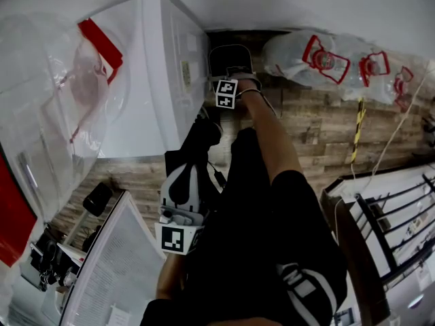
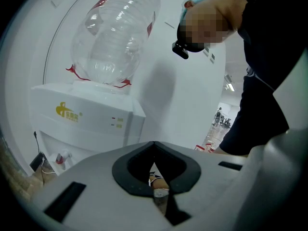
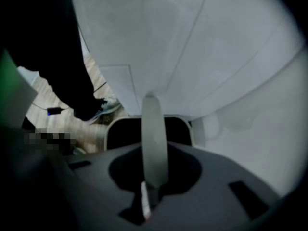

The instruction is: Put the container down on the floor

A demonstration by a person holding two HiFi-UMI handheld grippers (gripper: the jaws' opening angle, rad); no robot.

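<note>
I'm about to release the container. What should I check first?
1. The right gripper is shut on the handle of the container: ok.
2. The container rests on the floor: cannot tell.
3. The container stands apart from the water dispenser close beside it: cannot tell.
4. The container is upright: looks ok.
5. The left gripper is shut and holds nothing: ok.

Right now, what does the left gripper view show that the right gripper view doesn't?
Left only: a white dispenser with a clear jug on top.
Right only: the right hand-held gripper shut on a pale strip, apparently part of the container below it, and a shoe.
Both: the person's dark clothing and plain white surfaces behind.
</note>
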